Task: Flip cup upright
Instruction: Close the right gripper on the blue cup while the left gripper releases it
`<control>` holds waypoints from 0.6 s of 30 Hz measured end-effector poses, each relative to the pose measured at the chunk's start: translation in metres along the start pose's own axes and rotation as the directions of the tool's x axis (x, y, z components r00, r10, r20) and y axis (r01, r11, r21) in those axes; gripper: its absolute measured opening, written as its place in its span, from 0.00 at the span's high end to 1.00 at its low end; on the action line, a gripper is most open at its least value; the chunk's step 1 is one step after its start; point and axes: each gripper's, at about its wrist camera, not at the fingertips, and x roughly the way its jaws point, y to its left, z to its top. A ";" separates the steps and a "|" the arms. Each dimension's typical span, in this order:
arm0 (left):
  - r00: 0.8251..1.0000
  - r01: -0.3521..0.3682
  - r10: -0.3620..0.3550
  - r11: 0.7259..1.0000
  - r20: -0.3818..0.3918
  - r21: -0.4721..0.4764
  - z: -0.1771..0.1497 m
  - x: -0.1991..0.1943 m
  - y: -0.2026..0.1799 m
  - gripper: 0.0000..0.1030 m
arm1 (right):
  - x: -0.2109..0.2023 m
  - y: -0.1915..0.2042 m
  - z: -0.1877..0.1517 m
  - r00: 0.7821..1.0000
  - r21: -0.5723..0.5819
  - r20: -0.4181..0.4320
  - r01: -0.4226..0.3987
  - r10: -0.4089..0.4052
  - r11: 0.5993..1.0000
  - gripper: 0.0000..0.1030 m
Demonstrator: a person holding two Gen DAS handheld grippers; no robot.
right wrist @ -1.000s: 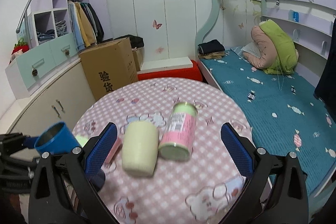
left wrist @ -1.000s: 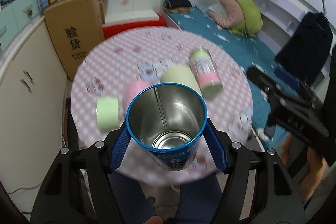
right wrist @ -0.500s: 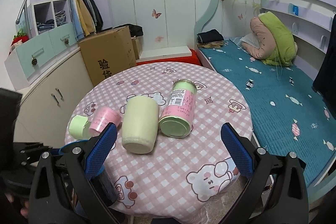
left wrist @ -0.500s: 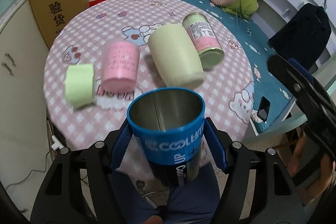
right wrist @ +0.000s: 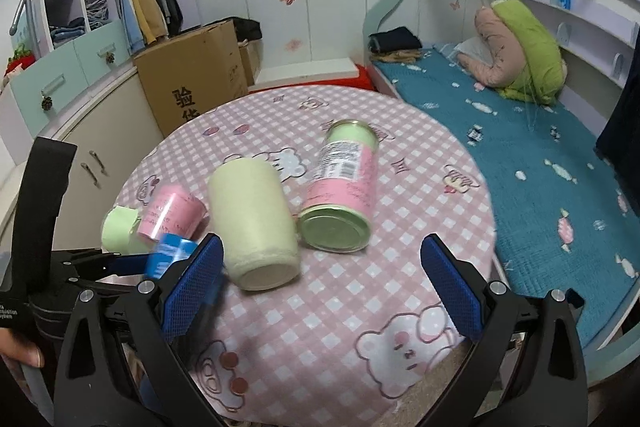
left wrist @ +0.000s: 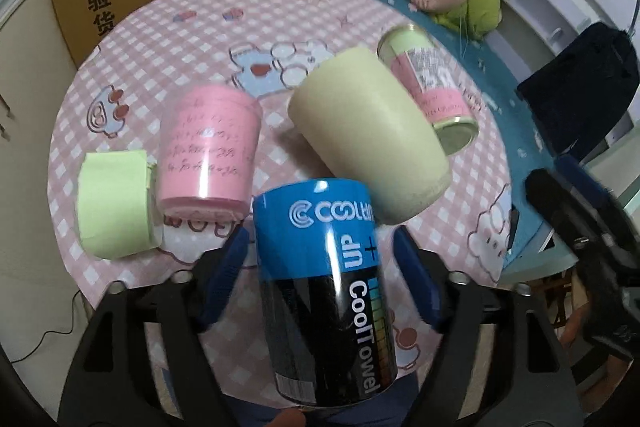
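A blue and black metal cup (left wrist: 324, 287) stands between the blue pads of my left gripper (left wrist: 324, 279), near the table's front edge. The pads stand apart from the cup's sides, with gaps on both sides. The cup's blue top also shows in the right wrist view (right wrist: 170, 255), blurred, behind my right gripper's left finger. My right gripper (right wrist: 320, 291) is open and empty above the front of the round table (right wrist: 420, 187). A cream cup (right wrist: 252, 223), a pink cup (right wrist: 170, 213), a light green cup (right wrist: 118, 231) and a pink-labelled tin (right wrist: 340, 191) lie on their sides.
The table has a pink checked cloth. A cardboard box (right wrist: 192, 83) and a low white cabinet (right wrist: 80, 147) stand behind and left of it. A bed with a teal cover (right wrist: 520, 155) runs along the right. The left gripper's body (right wrist: 40, 247) is at the left.
The blue cup has tipped from showing its open mouth to showing its side. The left gripper's pads have spread away from it. The right gripper has stayed open.
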 end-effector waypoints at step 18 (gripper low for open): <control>0.957 -0.181 0.202 0.977 0.210 -0.117 -0.050 -0.080 0.061 0.12 | 0.039 0.059 -0.007 0.949 0.090 -0.250 -0.175 0.192 0.980 0.07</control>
